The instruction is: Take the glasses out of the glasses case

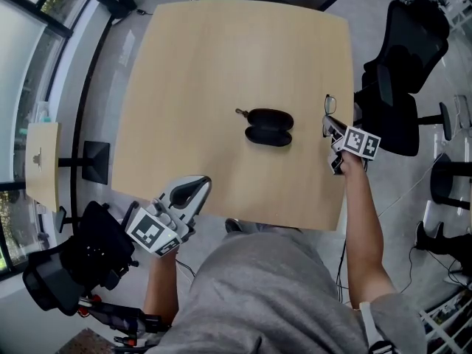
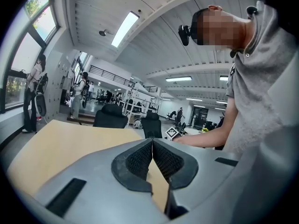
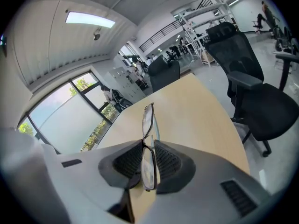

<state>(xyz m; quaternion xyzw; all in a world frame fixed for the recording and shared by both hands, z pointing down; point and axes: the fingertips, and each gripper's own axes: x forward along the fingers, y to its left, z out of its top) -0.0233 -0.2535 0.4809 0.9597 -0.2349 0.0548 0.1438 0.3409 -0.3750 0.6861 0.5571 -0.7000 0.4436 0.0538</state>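
1. Since the glasses (image 1: 330,106) are pinched in the right gripper (image 1: 330,126) at the right edge of the table (image 1: 221,65), well apart from the glasses case (image 1: 268,126) lying open at its middle, the head view suggests the taking-out itself is done. The step in hand looks like carrying them clear or setting them down. The left gripper (image 1: 193,188) hangs at the near left edge, away from both case and glasses.
2. In the left gripper view, the left gripper (image 2: 152,141) has its ribbed pads pressed together with nothing between them. Beyond it lies only bare table (image 2: 60,143); neither case nor glasses shows here.
3. In the right gripper view, the right gripper (image 3: 148,146) is clamped on the folded glasses (image 3: 148,125). One lens sits edge-on between the pads and the other pokes out past the tips, above the table (image 3: 196,111). The next move probably calls for lowering them gently onto bare wood and easing the jaws apart, since the thin frame could twist or slip.
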